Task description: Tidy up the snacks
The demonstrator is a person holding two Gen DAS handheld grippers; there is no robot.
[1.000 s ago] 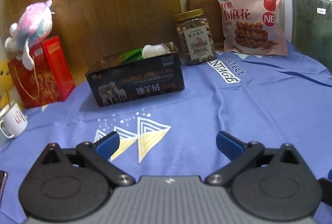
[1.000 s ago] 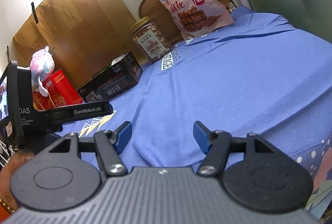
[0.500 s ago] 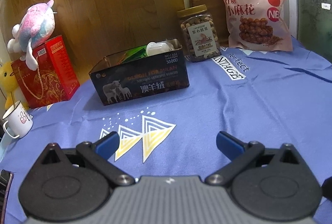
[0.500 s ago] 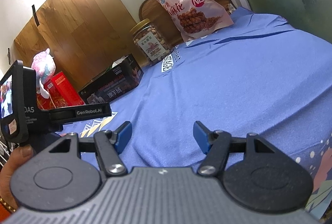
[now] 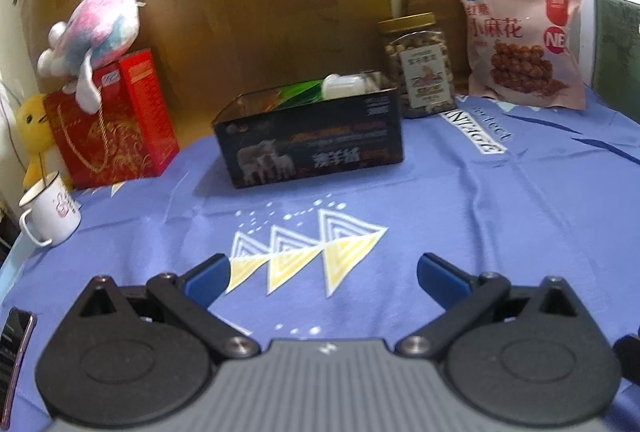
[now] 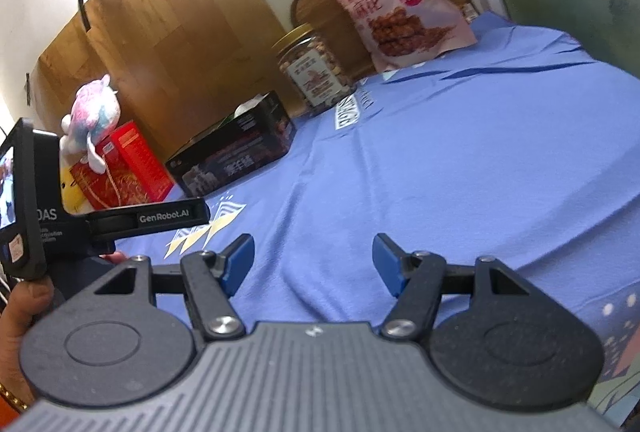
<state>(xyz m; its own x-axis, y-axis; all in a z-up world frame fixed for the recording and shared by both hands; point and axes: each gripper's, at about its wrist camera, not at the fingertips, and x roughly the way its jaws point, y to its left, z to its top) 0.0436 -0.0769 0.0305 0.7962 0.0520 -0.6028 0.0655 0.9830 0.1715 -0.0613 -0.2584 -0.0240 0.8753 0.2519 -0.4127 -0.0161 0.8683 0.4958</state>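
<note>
A dark open box [image 5: 312, 147] [image 6: 236, 147] stands on the blue cloth at the back, with a green packet [image 5: 298, 89] and a white packet [image 5: 344, 85] inside. To its right are a clear nut jar [image 5: 420, 65] [image 6: 316, 71] with a gold lid and a pink snack bag [image 5: 524, 39] [image 6: 404, 3] leaning on the wall. My left gripper [image 5: 322, 272] is open over the cloth's triangle print, well short of the box. My right gripper [image 6: 312, 264] is also open, holding nothing, over bare cloth.
A red gift box [image 5: 116, 119] with a plush toy [image 5: 96, 31] on it and a yellow duck [image 5: 34, 127] stand at the back left. A white mug [image 5: 50, 209] sits at the left edge, a phone [image 5: 14, 344] nearer. A hand [image 6: 24, 312] holds the left device.
The left gripper has pulled back and swung slightly left, so the box, jar and bag sit further right and smaller. The right view has shifted a little. Both grippers stay open.
</note>
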